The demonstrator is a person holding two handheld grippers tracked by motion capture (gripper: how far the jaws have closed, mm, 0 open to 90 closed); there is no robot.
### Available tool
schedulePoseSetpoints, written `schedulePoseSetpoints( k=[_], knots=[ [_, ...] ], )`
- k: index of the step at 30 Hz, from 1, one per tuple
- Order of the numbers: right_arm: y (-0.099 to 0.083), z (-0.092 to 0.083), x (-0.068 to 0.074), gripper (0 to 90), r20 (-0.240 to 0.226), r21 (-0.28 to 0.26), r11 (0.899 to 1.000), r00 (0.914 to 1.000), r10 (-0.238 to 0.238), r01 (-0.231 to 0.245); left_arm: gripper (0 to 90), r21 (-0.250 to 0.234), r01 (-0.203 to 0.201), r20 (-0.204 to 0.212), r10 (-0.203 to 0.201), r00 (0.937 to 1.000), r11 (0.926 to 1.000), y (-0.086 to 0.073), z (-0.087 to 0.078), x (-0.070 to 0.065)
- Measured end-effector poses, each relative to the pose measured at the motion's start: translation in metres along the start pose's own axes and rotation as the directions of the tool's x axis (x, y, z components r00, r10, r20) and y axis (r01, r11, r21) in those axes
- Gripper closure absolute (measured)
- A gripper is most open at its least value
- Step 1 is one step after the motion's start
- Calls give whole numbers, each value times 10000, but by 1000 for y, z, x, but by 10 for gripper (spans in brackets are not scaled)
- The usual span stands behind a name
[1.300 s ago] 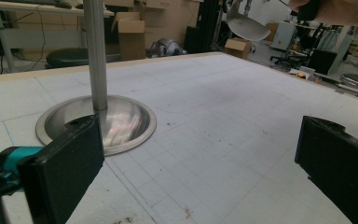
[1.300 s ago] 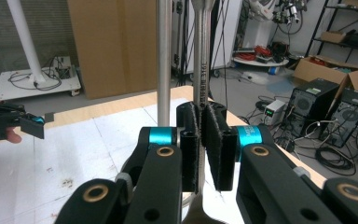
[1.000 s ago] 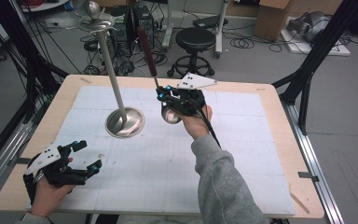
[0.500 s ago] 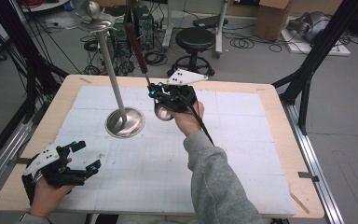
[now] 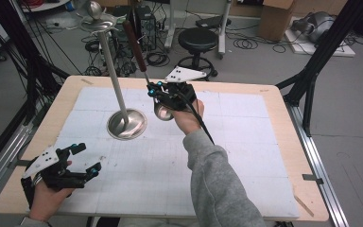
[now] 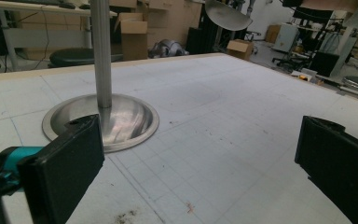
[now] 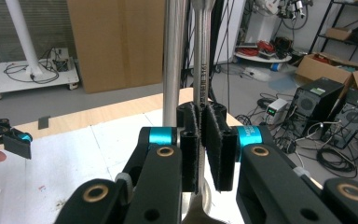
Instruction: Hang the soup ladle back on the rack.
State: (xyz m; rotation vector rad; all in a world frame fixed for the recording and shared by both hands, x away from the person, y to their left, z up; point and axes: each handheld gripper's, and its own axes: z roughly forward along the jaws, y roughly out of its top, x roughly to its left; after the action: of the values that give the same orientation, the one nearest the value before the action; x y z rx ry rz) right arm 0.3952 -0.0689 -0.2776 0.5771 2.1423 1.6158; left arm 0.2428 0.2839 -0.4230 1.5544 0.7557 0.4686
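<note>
A metal stand rises from a round base on a thin pole, with a disc top. Just right of the pole, my right gripper is shut on the metal shaft of a ladle-like utensil. Its dark red handle points up and back, and its shiny bowl hangs by the hand. In the right gripper view the right gripper clamps the shaft beside the pole. My left gripper rests open at the table's front left, and the left gripper faces the base.
A white gridded mat covers the wooden table. A black stool, cables and cardboard boxes stand on the floor beyond the far edge. A black frame leg stands at the right.
My right gripper has carried the utensil a little to the left, closer to the stand's pole. The left gripper has stayed where it was.
</note>
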Motion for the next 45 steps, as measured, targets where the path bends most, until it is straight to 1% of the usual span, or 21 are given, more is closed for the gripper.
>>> schedulePoseSetpoints(
  k=[1, 4, 8, 11, 15, 18, 22, 28, 32, 33, 38, 45],
  knots=[
    [0, 0, 0, 848, 15, 19, 10000, 10000, -67, 67, 17, -10, 0, 6, 0, 10000, 10000, 0, 0, 0],
    [1, 1, 0, 848, -27, -36, 10000, 10000, -22, 22, 17, -10, 19, 8, -19, 10000, 10000, 0, 0, 0],
    [3, 3, 1, 848, -85, 78, 10000, 9999, -55, 56, 17, 15, 22, -30, -22, 10000, 10000, 0, 0, 0],
    [3, 5, 1, 848, -96, 165, 9999, 9999, 49, -48, 17, 27, 40, -51, -40, 10000, 10000, -1, 0, 1],
    [4, 6, 0, 848, -144, 144, 9999, 9999, -75, 77, 17, 1, 29, -66, -29, 10000, 10000, -1, -1, 1],
    [5, 7, 2, 848, -150, 127, 9999, 9999, 5, -3, 17, -4, 50, -82, -50, 10000, 10000, -1, -2, 1],
    [6, 9, 3, 848, -204, 175, 9998, 9998, -45, 49, 17, -18, 45, -88, -46, 10000, 10000, -1, -2, 1],
    [6, 12, 1, 848, -85, 221, 9997, 10000, -34, 35, 17, -62, 60, -117, -60, 9999, 10000, -1, -3, 1],
    [5, 14, 1, 848, -175, 258, 9997, 9998, 27, -23, 17, -48, 49, -134, -49, 9999, 10000, 0, -3, 1],
    [5, 14, 1, 847, -153, 297, 9995, 9999, -42, 46, 17, -45, 48, -131, -49, 9999, 10000, 0, -3, 1],
    [4, 18, 0, 848, -79, 335, 9994, 10000, 34, -31, 17, -75, 92, -158, -93, 9998, 9999, -1, -4, 1],
    [7, 23, 1, 848, -92, 401, 9992, 10000, -21, 25, 17, -65, 93, -176, -94, 9998, 9999, -1, -5, 1]
  ],
)
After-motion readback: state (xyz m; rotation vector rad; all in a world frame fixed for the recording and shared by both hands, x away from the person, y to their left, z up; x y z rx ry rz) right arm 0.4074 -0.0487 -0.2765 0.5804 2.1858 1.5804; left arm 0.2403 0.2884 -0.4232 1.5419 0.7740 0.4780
